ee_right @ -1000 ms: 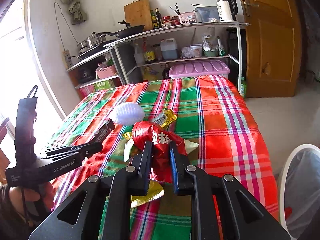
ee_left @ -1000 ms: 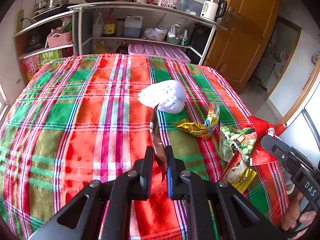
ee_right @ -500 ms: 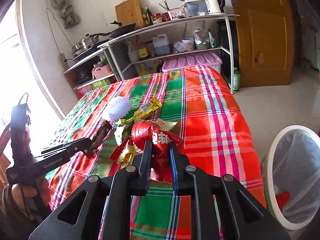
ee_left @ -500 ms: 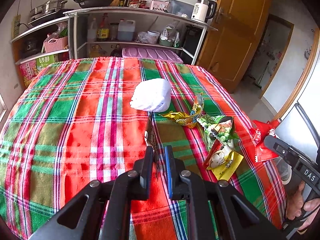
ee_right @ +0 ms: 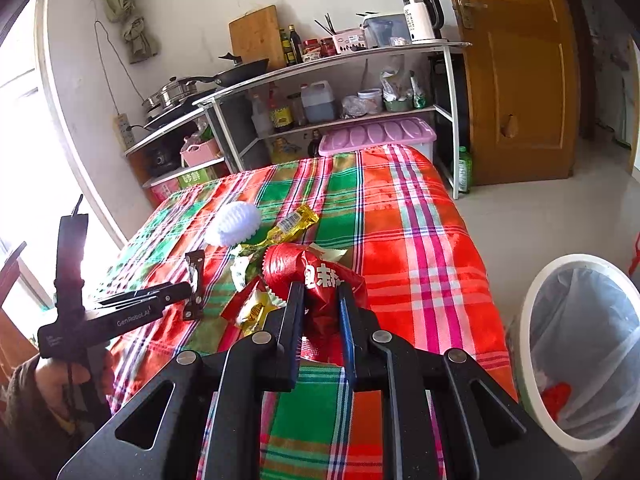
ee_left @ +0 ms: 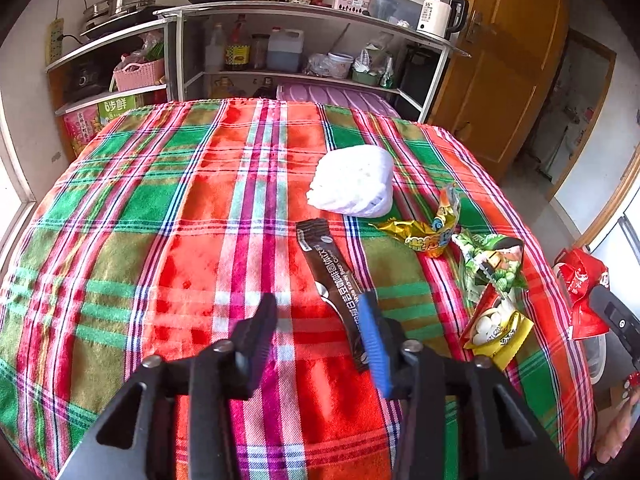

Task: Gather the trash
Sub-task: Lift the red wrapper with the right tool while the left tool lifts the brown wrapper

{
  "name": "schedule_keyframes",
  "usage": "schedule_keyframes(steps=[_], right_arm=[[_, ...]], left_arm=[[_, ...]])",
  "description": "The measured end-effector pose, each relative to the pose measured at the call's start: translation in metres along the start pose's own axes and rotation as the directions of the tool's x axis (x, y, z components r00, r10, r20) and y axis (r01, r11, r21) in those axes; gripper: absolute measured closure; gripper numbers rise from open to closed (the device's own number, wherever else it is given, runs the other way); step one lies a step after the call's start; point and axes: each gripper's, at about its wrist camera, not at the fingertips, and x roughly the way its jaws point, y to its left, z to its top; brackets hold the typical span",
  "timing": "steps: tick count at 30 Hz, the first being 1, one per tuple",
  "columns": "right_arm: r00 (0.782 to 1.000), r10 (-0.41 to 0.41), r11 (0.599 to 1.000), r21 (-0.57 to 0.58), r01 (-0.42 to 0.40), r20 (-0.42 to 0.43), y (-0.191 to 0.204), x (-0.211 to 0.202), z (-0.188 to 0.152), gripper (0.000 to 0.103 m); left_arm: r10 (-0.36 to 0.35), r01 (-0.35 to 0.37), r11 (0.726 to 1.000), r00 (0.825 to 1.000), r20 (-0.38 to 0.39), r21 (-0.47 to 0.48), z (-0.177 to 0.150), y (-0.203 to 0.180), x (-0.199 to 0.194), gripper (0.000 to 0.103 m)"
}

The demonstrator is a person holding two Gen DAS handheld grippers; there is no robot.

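Standing right of the table, the white bin (ee_right: 576,352) holds red scrap; right gripper (ee_right: 322,300) clamps a red wrapper (ee_right: 320,272); left gripper (ee_left: 318,320) gapes empty above a dark sachet (ee_left: 332,276).

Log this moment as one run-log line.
left gripper: open over brown wrapper | right gripper: shut on red wrapper | bin: beside table

Woven cloth tablecloth (ee_left: 168,216); glossy wrappers (ee_left: 424,236).
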Motion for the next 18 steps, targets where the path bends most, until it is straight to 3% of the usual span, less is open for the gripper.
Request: schedule_keyframes(steps=[4,11,16,18], right_arm=[[1.000,0.002,1.000,-0.011,-0.002,-0.005,0.002,0.003,0.000,0.086],[1.000,-0.006,1.000,-0.030,0.005,-0.024,0.006,0.012,-0.001,0.086],[0.998,-0.038,0.997,-0.066,0.036,-0.040,0.013,0.024,-0.002,0.086],[0.998,-0.036,0.997,-0.066,0.033,-0.043,0.014,0.025,-0.002,0.086]], left_arm=[[0.012,-0.012,1.000,1.000,-0.005,0.022,0.003,-0.007,0.006,0.042],[0.070,-0.068,0.995,0.997,-0.033,0.073,0.010,-0.018,0.021,0.046],[0.093,-0.090,0.991,0.995,-0.031,0.099,0.012,-0.021,0.023,0.071],[0.090,-0.087,0.991,0.995,-0.031,0.097,0.013,-0.019,0.023,0.071]])
